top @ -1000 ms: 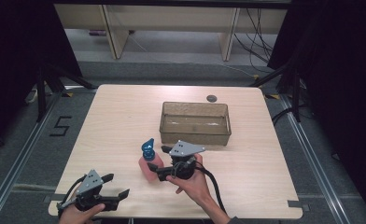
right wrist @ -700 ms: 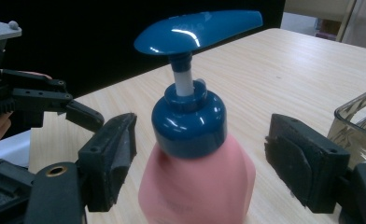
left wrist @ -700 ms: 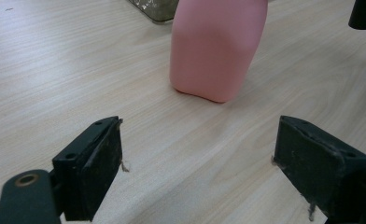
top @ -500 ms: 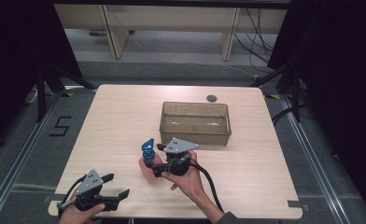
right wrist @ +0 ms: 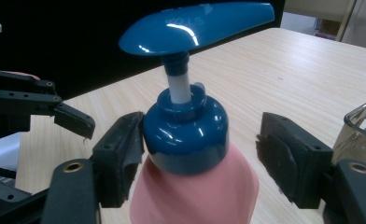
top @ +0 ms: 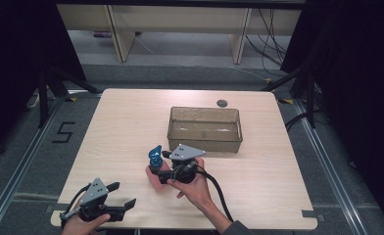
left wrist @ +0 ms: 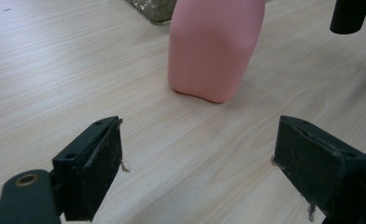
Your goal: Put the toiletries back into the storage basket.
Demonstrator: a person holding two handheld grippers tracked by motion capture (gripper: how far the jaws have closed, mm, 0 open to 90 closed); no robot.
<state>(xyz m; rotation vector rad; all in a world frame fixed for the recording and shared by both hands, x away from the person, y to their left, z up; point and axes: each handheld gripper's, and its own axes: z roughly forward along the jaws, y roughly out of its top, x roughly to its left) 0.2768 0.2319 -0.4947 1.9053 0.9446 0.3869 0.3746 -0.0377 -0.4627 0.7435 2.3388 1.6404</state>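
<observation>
A pink pump bottle (top: 154, 180) with a blue cap and pump head (right wrist: 186, 130) stands upright on the wooden table (top: 121, 127), left of centre. My right gripper (right wrist: 200, 158) straddles the blue cap. Its jaws have just been closing on the bottle: the left pad touches the cap, while a gap remains at the right pad (right wrist: 284, 163). In the high view the right gripper (top: 159, 175) sits at the bottle's right side. My left gripper (top: 120, 195) rests at the table's front left corner, open and holding nothing. In the left gripper view the bottle (left wrist: 214, 51) stands beyond my left gripper (left wrist: 197, 154).
A clear rectangular bin (top: 204, 136) stands behind the bottle, right of centre; its corner (right wrist: 363, 121) shows in the right gripper view. A small dark disc (top: 222, 103) lies near the far edge. The right gripper's cable (top: 219, 196) trails toward the front edge.
The right gripper has edged left up to the bottle and its jaws have narrowed around the blue cap. The bottle and the left gripper have stayed put.
</observation>
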